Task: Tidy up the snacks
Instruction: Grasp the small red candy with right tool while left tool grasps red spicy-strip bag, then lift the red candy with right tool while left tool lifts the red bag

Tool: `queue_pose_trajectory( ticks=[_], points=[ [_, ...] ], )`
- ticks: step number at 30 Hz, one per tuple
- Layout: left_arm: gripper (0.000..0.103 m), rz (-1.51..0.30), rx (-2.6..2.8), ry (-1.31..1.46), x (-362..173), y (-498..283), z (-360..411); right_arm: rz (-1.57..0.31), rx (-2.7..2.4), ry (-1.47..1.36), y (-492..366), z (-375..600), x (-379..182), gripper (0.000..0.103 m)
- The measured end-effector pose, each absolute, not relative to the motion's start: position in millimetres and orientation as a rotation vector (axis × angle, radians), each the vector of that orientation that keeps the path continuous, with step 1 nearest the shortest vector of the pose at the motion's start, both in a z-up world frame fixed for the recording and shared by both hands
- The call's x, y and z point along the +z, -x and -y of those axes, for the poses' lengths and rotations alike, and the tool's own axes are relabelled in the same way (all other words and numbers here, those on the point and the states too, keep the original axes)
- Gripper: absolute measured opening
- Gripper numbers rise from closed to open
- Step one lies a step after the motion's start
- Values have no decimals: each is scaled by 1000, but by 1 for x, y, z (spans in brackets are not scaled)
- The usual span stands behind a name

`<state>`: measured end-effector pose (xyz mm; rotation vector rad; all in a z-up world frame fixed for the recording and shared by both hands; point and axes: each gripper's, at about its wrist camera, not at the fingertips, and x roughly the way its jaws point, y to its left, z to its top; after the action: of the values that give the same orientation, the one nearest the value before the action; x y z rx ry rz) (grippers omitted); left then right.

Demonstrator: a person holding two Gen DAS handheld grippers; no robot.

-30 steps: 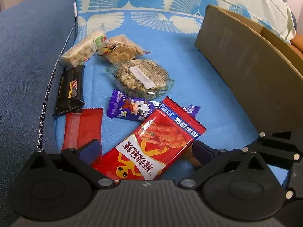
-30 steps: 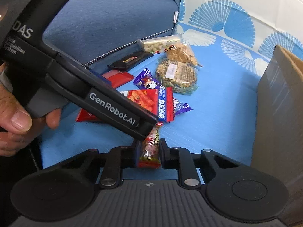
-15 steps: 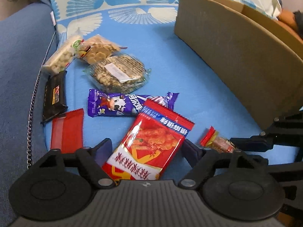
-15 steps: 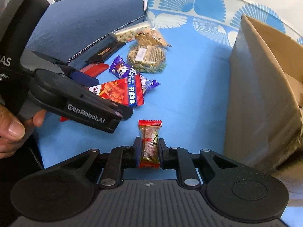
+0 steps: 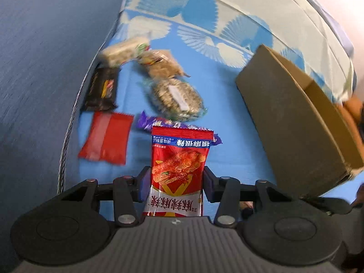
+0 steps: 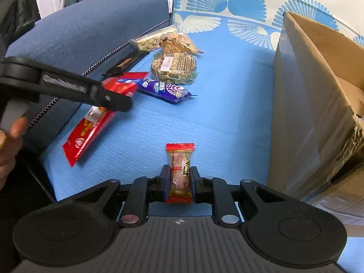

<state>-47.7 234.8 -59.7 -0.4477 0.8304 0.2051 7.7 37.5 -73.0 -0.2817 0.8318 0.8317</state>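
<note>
Glossy red foil on the spicy snack packet (image 5: 180, 159), matt black plastic on the left tool (image 5: 175, 182) gripping it. Cardboard box (image 6: 318, 86) looks dull brown, taped shiny; sheet (image 6: 227, 104) is woven blue cloth.

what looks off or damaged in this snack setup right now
Nothing is spilled or torn. The one oddity: the brown cardboard box has a crumpled, battered lower corner under clear tape. Both jaws are shut on snacks: the left gripper on the large red chili snack packet, the right gripper on the small red-ended candy bar.

red snack packet (image 5: 179, 170), upside-down "很麻很辣"
</note>
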Motion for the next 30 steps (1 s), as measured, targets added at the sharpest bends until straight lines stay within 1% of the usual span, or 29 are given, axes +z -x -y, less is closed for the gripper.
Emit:
queue_pose_trajectory(
  ticks=[7,9,11,14,18,22,28,30],
  points=[
    [53,-937,272,462,-69,42,-234,-860,848,226,-10,-36,-76,21],
    [59,-949,273,433,-70,41,-230,-859,847,226,-10,-36,-76,21],
    [63,-957,267,396,-71,40,-225,-859,849,226,-10,-36,-76,21],
    [72,-969,264,373,-70,41,-220,-861,853,224,-11,-36,-76,21],
    [76,-983,258,371,-69,44,-215,-864,860,222,-12,-36,-77,23],
    [77,-997,267,334,-69,44,-206,-858,868,231,-11,-39,-78,26],
    [78,-1040,272,237,-74,36,-195,-841,874,250,-8,-39,-79,26],
    [78,-1045,275,202,-75,34,-191,-827,871,268,-6,-39,-79,22]
  ],
)
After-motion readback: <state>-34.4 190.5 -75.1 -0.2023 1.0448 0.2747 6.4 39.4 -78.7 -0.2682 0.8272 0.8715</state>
